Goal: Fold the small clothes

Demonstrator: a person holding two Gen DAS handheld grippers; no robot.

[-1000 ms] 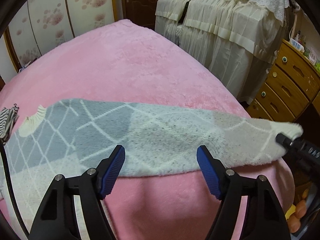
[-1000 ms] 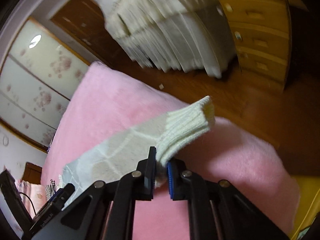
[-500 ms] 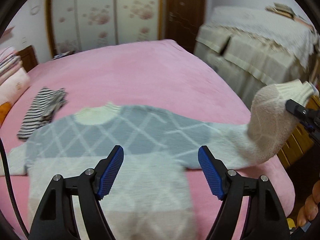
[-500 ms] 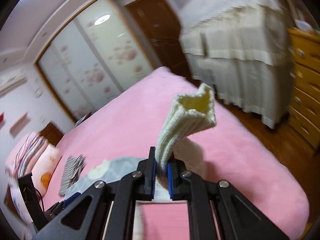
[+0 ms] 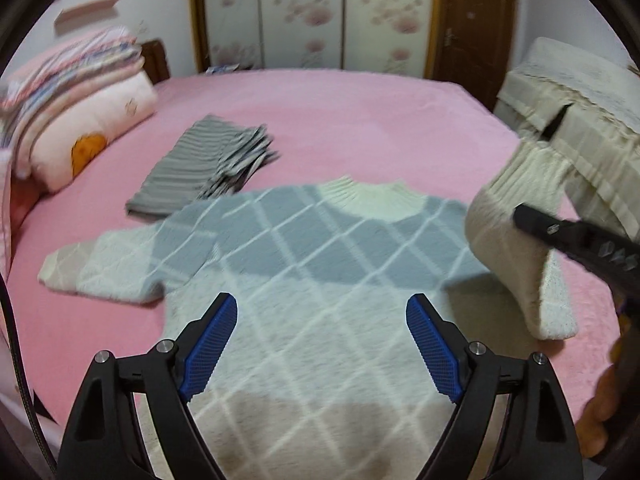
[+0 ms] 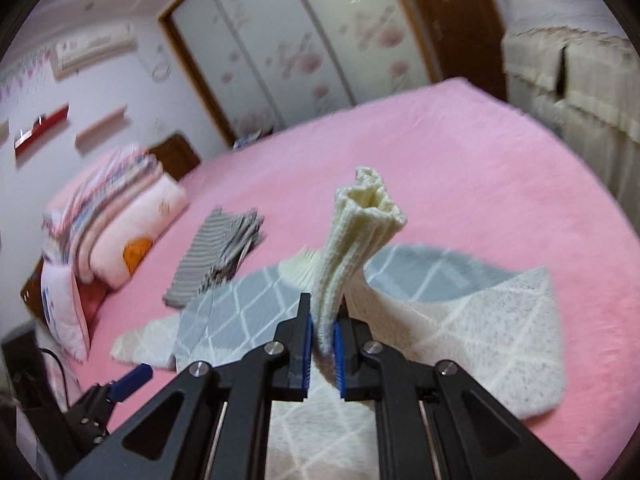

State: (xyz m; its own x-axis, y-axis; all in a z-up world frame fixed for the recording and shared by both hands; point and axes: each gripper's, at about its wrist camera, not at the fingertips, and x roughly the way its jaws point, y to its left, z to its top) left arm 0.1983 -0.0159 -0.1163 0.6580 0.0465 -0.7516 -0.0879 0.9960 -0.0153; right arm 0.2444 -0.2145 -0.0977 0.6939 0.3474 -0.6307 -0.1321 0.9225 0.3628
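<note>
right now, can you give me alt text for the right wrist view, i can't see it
The right gripper is shut on the cream ribbed cuff of a grey and white diamond-pattern sweater, lifting that sleeve above a pink bed. A folded striped garment and stacked bedding lie beyond.

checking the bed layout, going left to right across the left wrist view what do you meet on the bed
stacked bedding → striped garment → sweater → its raised sleeve cuff pinched by the right gripper

One grey-and-cream diamond-knit sweater [image 5: 320, 280], one folded grey striped garment [image 5: 200, 172], and one pile of folded bedding [image 5: 72, 92] lie on one pink plush bed [image 5: 360, 120].
</note>
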